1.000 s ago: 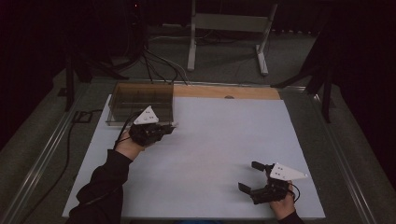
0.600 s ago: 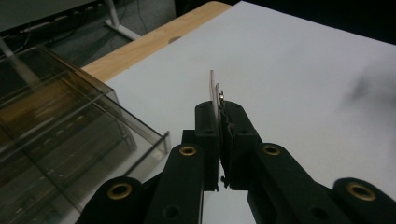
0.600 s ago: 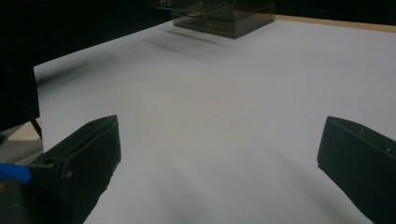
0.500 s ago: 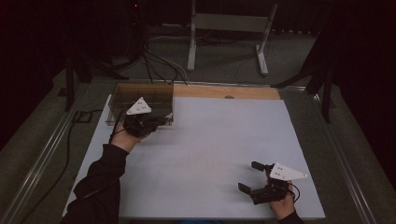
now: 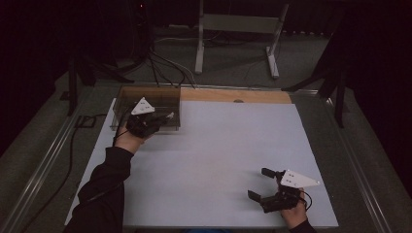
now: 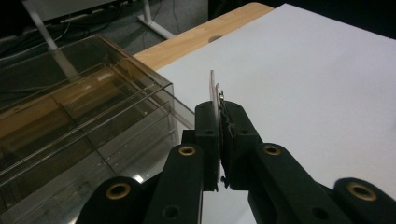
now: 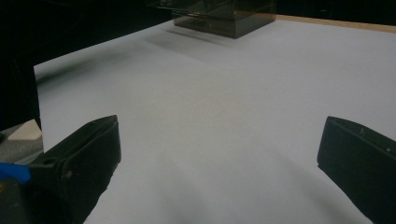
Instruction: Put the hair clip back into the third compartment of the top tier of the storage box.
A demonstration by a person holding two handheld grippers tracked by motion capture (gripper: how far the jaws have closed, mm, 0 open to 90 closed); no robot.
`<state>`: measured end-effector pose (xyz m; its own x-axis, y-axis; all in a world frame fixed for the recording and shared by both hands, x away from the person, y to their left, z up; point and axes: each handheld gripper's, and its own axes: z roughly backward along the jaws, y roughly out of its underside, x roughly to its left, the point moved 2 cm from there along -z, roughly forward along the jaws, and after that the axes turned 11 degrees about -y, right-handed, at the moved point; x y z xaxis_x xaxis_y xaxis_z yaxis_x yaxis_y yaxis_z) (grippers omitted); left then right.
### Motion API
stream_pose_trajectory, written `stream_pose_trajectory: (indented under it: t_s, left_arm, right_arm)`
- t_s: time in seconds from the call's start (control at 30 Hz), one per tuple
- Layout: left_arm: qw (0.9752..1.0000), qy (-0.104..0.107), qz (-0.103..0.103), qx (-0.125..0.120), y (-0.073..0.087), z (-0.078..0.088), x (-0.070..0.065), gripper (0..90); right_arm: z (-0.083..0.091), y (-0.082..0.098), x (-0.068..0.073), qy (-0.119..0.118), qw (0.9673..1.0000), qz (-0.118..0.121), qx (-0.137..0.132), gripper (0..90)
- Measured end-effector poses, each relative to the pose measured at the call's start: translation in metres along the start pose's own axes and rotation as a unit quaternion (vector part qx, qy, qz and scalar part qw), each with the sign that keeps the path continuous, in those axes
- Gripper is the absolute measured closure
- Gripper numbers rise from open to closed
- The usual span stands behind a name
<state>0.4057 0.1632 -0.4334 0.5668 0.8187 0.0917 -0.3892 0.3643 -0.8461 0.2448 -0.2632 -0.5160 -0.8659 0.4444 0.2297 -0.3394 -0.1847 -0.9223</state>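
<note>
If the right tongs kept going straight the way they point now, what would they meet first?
Probably nothing soon. The right tongs, jaws wide open, point across the bare white table sheet. The clear divided box stands far off, near that line; depth is hard to judge, so it might be the first thing met.

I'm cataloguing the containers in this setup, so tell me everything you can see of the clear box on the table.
The clear box is a rectangular, smoke-tinted see-through container that looks like plastic, with thin walls and inner dividers splitting it into long compartments. It appears open-topped, and no contents can be made out. It sits upright at the far left corner of the white sheet, partly on the wooden strip. The left gripper, fingers shut on a thin flat piece, is at its near right edge; contact cannot be told.
</note>
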Motion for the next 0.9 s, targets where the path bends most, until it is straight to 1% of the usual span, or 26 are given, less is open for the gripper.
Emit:
stream_pose_trajectory:
  t_s: [0.1, 0.17, 0.23, 0.27, 0.33, 0.4, 0.53, 0.57, 0.63, 0.73, 0.8, 0.87, 0.9]
  left_arm:
    - [0.9999, -0.007, 0.009, 0.002, 0.001, -0.003, 0.003, 86.9]
    - [0.9999, -0.015, 0.006, 0.006, 0.002, -0.005, 0.005, 86.9]
    - [0.9998, -0.016, 0.012, 0.009, 0.003, -0.007, 0.007, 86.9]
    - [0.9997, -0.019, 0.014, 0.009, 0.004, -0.008, 0.008, 86.9]
    - [0.9995, -0.021, 0.024, 0.010, 0.005, -0.010, 0.010, 86.9]
    - [0.9992, -0.026, 0.026, 0.014, 0.006, -0.012, 0.012, 86.9]
    - [0.9983, -0.037, 0.037, 0.026, 0.007, -0.017, 0.016, 86.8]
    - [0.9982, -0.039, 0.037, 0.027, 0.006, -0.018, 0.016, 86.9]
    - [0.9982, -0.036, 0.036, 0.031, 0.006, -0.020, 0.016, 86.8]
    - [0.9978, -0.041, 0.032, 0.041, 0.006, -0.024, 0.015, 86.8]
    - [0.9970, -0.053, 0.029, 0.048, 0.007, -0.027, 0.014, 86.8]
    - [0.9967, -0.055, 0.026, 0.053, 0.007, -0.029, 0.014, 86.8]
    - [0.9965, -0.057, 0.021, 0.058, 0.008, -0.030, 0.014, 86.8]
  right_arm:
    - [0.000, 0.000, 0.000, 0.000, 1.0000, 0.000, 0.000, 0.0]
    - [0.000, 0.000, 0.000, 0.000, 1.0000, 0.000, 0.001, 0.0]
    - [0.000, 0.000, 0.000, 0.000, 1.0000, 0.000, 0.001, 0.0]
    - [0.000, 0.000, 0.000, 0.000, 1.0000, 0.000, 0.001, 0.0]
    - [0.000, 0.000, 0.000, 0.000, 1.0000, 0.000, 0.000, 0.0]
    - [0.000, 0.000, 0.000, 0.000, 1.0000, 0.000, 0.000, 0.0]
    - [0.000, 0.000, 0.000, 0.000, 1.0000, -0.001, 0.000, 0.0]
    - [0.000, 0.000, 0.000, 0.000, 1.0000, -0.001, 0.001, 0.0]
    - [0.000, 0.000, 0.000, 0.000, 1.0000, 0.000, 0.001, 0.0]
    - [0.000, 0.000, 0.000, 0.001, 1.0000, -0.001, 0.001, 0.0]
    - [0.000, 0.000, 0.000, 0.001, 1.0000, -0.001, 0.001, 0.0]
    - [0.000, 0.000, 0.000, 0.001, 1.0000, -0.001, 0.000, 0.0]
    - [0.000, 0.000, 0.000, 0.001, 1.0000, -0.001, 0.000, 0.0]
